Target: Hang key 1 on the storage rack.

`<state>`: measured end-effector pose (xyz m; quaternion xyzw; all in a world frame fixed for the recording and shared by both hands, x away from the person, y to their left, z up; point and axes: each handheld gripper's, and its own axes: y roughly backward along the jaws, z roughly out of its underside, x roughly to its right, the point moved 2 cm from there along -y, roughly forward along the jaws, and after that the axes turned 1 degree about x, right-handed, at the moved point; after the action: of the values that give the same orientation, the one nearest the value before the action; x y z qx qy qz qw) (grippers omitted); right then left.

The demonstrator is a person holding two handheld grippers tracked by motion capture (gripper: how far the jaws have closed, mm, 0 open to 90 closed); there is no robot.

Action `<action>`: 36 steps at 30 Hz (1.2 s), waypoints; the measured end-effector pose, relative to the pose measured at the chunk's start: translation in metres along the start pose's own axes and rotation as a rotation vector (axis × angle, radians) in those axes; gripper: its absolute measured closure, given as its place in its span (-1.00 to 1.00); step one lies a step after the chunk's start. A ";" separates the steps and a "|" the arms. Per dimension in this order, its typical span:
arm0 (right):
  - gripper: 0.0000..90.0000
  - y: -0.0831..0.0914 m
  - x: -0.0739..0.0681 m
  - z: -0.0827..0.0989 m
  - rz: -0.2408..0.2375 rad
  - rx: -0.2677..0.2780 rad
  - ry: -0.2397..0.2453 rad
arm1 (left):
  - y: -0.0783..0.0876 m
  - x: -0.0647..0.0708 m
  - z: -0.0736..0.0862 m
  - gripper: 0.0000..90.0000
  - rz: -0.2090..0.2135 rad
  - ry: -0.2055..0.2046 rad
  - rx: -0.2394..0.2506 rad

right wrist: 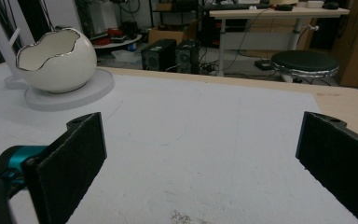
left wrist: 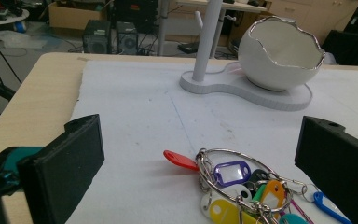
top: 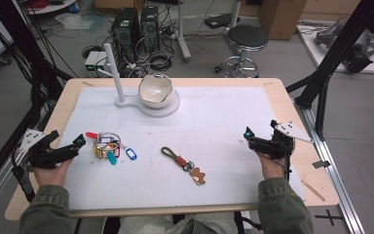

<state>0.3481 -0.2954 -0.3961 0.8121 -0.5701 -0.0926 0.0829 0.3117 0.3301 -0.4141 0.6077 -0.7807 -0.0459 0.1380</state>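
l gripper [left wrist: 196,154] open by key bunch [left wrist: 242,186], prob. not touching.

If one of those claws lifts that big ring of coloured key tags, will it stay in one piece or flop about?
The bunch of key tags would probably dangle: many loose plastic tags hang from one metal ring. It looks light. The thin ring may slip between the flat pads.

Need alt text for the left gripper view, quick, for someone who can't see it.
Open left gripper with black fingers apart, a ring of coloured key tags on the white mat just ahead. Beyond stands a white eggshell bowl on a stand.
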 end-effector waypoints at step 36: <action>-0.99 -0.018 -0.049 -0.007 -0.211 -0.101 0.075 | -0.004 -0.001 0.002 -0.96 0.017 0.004 -0.026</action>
<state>0.3494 -0.2430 -0.3912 0.8653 -0.4726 -0.0991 0.1347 0.3151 0.3301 -0.4169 0.5991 -0.7851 -0.0538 0.1478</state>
